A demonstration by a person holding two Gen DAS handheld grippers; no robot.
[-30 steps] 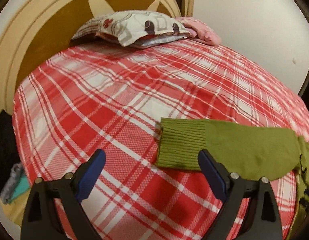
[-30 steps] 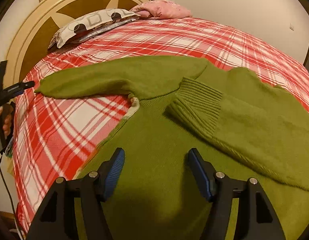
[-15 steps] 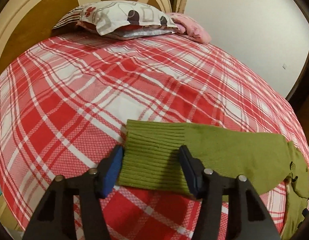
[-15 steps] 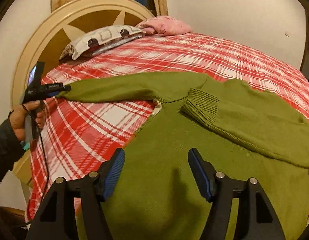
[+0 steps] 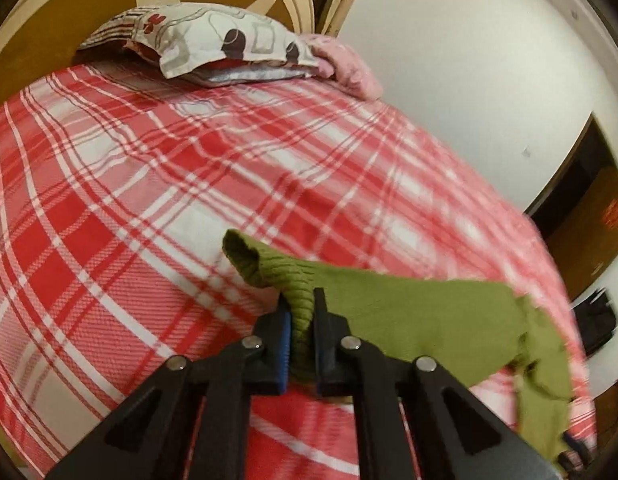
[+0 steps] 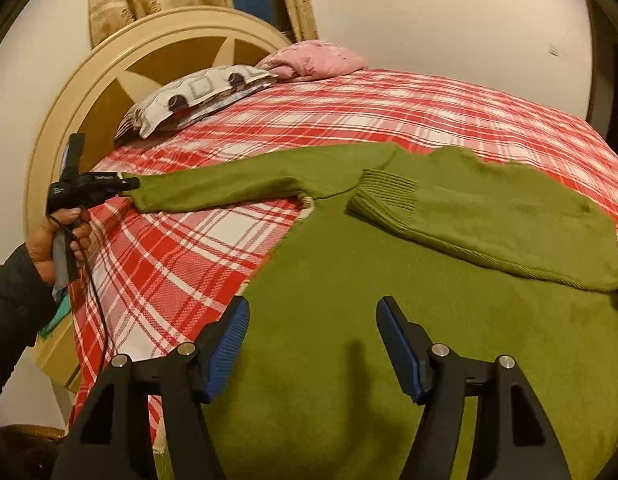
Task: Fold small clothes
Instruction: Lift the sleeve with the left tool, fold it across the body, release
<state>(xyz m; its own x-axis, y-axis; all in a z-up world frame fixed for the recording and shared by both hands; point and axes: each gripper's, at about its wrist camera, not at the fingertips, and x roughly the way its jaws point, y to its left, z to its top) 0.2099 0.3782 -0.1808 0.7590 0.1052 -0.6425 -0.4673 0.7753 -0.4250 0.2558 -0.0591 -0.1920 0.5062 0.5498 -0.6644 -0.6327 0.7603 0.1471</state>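
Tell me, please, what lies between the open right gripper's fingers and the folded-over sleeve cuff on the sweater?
Only the green sweater's own body. In the right wrist view, nothing rests on it between the right gripper and the ribbed cuff.

- The green sweater runs off the bottom of the right wrist view, so its lower edge can't be seen.
- In the left wrist view the sweater's far end is blurry.
- The left tool hides part of the cuff.
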